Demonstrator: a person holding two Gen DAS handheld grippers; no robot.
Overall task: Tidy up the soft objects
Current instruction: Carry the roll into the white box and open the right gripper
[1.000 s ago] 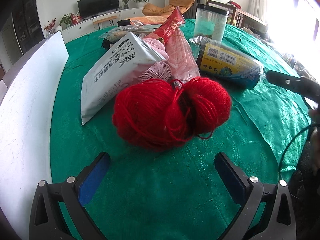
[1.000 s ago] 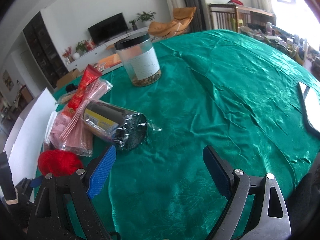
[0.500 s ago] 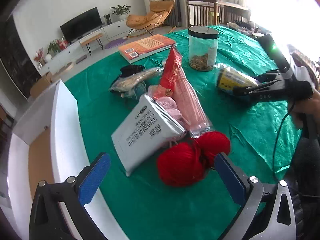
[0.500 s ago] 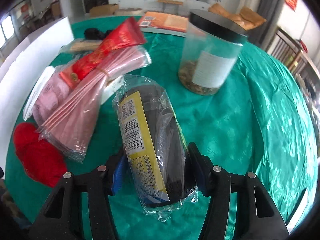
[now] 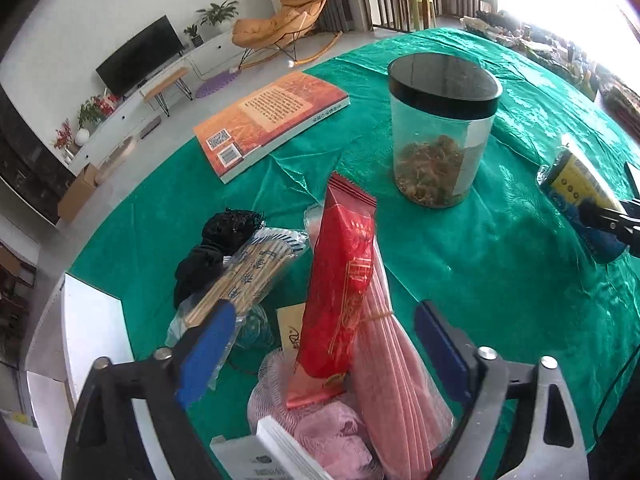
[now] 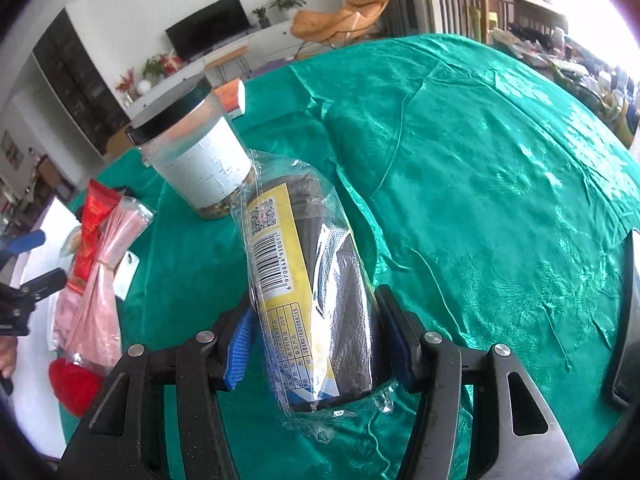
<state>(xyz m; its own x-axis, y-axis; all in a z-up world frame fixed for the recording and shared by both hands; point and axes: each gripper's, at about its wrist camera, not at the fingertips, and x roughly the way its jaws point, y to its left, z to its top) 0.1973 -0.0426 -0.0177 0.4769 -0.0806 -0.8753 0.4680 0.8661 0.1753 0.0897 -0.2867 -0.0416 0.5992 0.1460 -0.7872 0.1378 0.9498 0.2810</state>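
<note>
Your right gripper (image 6: 316, 344) is clenched across the plastic-wrapped dark roll with yellow label (image 6: 304, 292), held near its base, just beside the black-lidded clear jar (image 6: 196, 160), probably for carrying. Your left gripper (image 5: 320, 348) hangs released over the red-and-pink packet bundle (image 5: 352, 312).

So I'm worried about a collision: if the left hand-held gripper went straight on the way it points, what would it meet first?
Probably the red packet standing up between its open fingers, on the pink bundle; the jar lies farther on.
</note>
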